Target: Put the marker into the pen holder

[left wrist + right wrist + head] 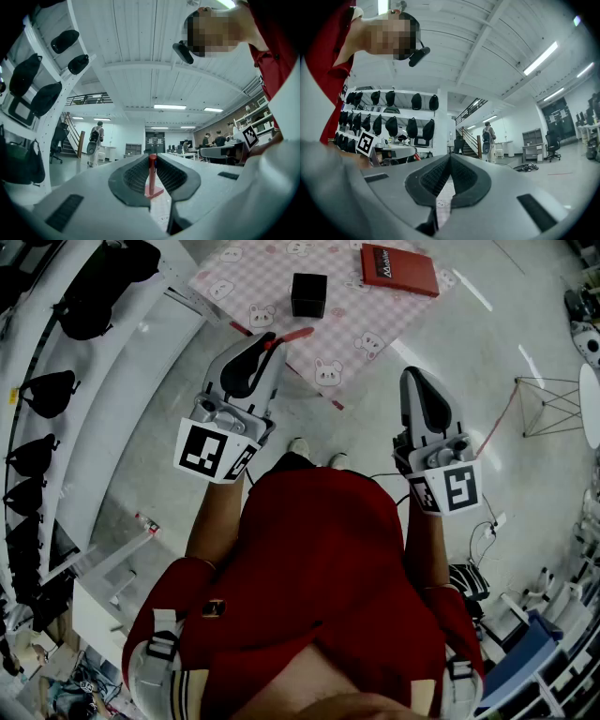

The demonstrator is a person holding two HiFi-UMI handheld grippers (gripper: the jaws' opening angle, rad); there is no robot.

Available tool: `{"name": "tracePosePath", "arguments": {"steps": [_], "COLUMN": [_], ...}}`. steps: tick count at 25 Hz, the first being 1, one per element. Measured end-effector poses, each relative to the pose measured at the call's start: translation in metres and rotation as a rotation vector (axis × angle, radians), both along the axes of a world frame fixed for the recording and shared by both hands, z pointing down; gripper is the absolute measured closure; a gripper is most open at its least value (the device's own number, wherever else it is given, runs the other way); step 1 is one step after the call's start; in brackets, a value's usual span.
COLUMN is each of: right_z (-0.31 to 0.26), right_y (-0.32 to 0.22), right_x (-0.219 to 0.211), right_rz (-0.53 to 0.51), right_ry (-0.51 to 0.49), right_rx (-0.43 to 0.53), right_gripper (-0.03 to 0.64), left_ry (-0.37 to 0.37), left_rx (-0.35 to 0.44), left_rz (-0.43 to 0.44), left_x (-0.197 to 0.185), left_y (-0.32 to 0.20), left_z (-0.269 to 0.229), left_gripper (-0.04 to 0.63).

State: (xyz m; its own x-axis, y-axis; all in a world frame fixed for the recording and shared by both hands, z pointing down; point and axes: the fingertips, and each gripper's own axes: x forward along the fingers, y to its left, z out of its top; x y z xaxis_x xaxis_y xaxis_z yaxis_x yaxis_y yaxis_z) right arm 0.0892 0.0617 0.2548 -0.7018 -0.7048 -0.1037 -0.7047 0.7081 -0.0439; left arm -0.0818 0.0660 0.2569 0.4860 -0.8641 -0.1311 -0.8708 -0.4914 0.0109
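Observation:
A red marker (289,336) is pinched in my left gripper (267,343), which is shut on it, and its tip sticks out towards the table. In the left gripper view the marker (152,173) stands upright between the closed pads. The black cube-shaped pen holder (308,294) stands on the pink checkered tablecloth (281,277), a little beyond the marker's tip and apart from it. My right gripper (413,377) hangs off the table's right side. It is shut, with nothing between its jaws (450,158).
A red book (399,268) lies at the far right of the cloth. White shelving with dark bags (56,390) runs along the left. A wire stool frame (548,404) stands on the floor to the right. People stand far off in the hall.

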Motion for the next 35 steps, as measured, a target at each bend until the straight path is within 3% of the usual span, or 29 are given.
{"name": "tracePosePath", "arguments": {"steps": [20,35], "right_z": [0.0,0.01], "right_y": [0.009,-0.007], "right_x": [0.095,0.139], "right_rz": [-0.087,-0.043], "right_ry": [-0.076,-0.089], "right_rx": [-0.015,-0.023], "right_gripper": [0.618,0.618], "left_ry": [-0.064,-0.107], "left_rx": [-0.028,-0.028], "left_rz": [-0.095,-0.143], "left_x": [0.082,0.091], "left_y": [0.004,-0.026], "left_z": [-0.01,-0.003], "left_gripper": [0.54,0.54]}}
